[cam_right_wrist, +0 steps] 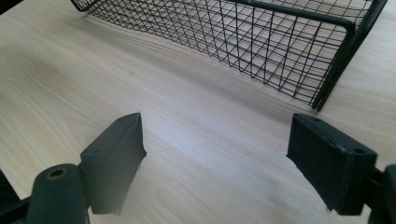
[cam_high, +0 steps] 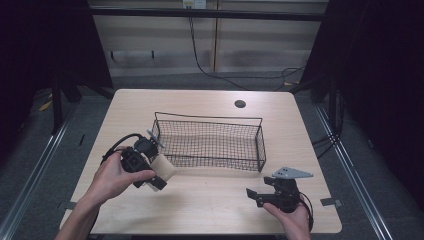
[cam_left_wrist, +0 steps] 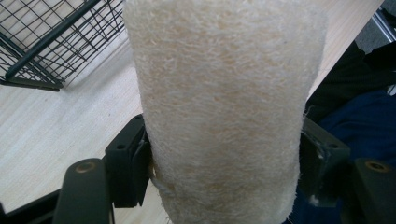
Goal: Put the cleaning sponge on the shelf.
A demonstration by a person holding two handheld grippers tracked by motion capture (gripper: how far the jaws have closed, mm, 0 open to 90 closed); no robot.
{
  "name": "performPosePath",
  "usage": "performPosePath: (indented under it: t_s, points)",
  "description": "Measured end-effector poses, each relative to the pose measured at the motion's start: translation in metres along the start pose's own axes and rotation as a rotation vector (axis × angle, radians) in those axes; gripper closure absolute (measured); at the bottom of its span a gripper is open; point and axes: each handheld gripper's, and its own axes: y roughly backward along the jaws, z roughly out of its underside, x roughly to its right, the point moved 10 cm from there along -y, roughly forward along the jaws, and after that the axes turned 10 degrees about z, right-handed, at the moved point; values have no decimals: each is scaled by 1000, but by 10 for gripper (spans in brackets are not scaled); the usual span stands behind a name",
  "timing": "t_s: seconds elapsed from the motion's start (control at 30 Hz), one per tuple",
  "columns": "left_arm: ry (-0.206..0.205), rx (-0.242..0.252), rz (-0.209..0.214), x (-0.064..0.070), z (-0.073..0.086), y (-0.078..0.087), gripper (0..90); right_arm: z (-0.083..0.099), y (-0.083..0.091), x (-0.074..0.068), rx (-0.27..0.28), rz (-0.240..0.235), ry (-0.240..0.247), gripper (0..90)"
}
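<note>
Left hand-held gripper [cam_left_wrist: 219, 158]: clamped on sponge [cam_left_wrist: 224, 107], by basket [cam_high: 210, 142] at surface [cam_high: 200, 200] centre.
Right hand-held gripper [cam_right_wrist: 215, 158]: jaws apart, near edge.
Hidden: sponge's top, cropped.

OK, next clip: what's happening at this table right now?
A person works at a wooden table with a gripper in each hand. The left gripper is shut on a pale, fibrous loofah sponge, held just outside the near left corner of a black wire basket that looks empty. The right gripper is open with nothing between its jaws, low over the table in front of the basket's right end. The sponge is not yet in the basket.
</note>
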Motion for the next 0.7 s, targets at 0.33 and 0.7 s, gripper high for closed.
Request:
performPosePath:
  t_s: [0.33, 0.7]
  points:
    - [-20, 15, -8, 11, -20, 15, 307, 0, 0, 0, 2, -1, 0, 181]
    - [-8, 13, -20, 14, -33, 29, 307, 0, 0, 0, 1, -1, 1, 181]
